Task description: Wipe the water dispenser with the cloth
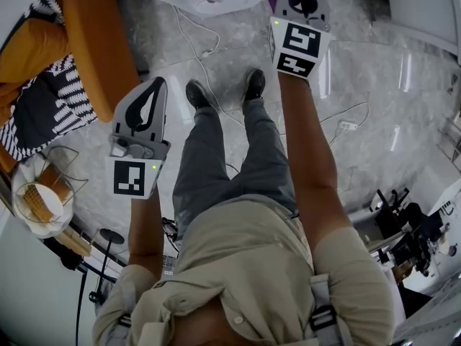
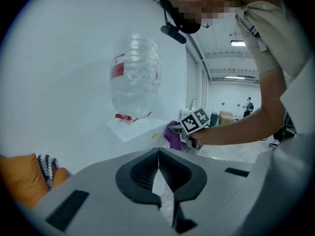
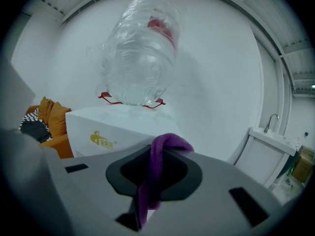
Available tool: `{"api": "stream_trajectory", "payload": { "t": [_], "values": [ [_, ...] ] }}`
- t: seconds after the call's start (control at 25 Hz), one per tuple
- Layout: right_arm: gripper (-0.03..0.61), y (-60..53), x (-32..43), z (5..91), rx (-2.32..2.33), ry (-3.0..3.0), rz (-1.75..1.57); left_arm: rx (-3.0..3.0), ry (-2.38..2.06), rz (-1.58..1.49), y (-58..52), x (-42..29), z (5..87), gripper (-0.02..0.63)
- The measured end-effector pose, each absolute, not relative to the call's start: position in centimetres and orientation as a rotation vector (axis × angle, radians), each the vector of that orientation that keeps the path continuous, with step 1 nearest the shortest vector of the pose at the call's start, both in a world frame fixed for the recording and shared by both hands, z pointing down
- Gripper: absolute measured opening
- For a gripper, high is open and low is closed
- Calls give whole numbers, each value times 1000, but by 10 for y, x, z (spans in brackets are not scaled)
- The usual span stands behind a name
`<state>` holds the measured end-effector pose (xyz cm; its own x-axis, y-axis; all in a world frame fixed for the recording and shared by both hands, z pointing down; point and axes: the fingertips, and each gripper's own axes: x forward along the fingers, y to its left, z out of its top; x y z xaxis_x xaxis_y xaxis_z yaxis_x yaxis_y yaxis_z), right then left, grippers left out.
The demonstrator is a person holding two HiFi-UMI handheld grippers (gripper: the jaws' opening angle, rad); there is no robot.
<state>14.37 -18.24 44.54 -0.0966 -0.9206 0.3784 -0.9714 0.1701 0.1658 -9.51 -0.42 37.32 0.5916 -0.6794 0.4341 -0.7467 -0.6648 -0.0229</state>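
We hold the cloth (image 3: 150, 191) pinched in our right gripper (image 3: 158, 154) by the dispenser (image 3: 113, 127), wiping seemingly barely begun; left gripper (image 2: 158, 157) closed, empty.

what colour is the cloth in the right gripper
Purple. The cloth shows best in the right gripper view.

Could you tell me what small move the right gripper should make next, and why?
Probably push the cloth forward onto the top of the dispenser and begin a stroke: the right gripper is shut on the cloth, the dispenser stands just ahead, and contact cannot be confirmed. The left gripper is shut and empty.
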Motion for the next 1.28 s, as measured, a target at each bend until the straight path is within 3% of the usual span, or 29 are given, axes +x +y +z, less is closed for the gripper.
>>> {"api": "stream_trajectory", "payload": {
  "t": [0.28, 0.76, 1.28],
  "values": [
    [52, -175, 93, 439, 1784, -2126, 163, 2614, -1228, 628, 1, -125, 381, 17],
    [52, -149, -56, 445, 1511, -2341, 108, 2559, -1287, 607, 7, -180, 393, 17],
    [52, -144, -100, 477, 1441, -2333, 83, 2527, -1298, 587, 8, -215, 410, 17]
  ]
}}
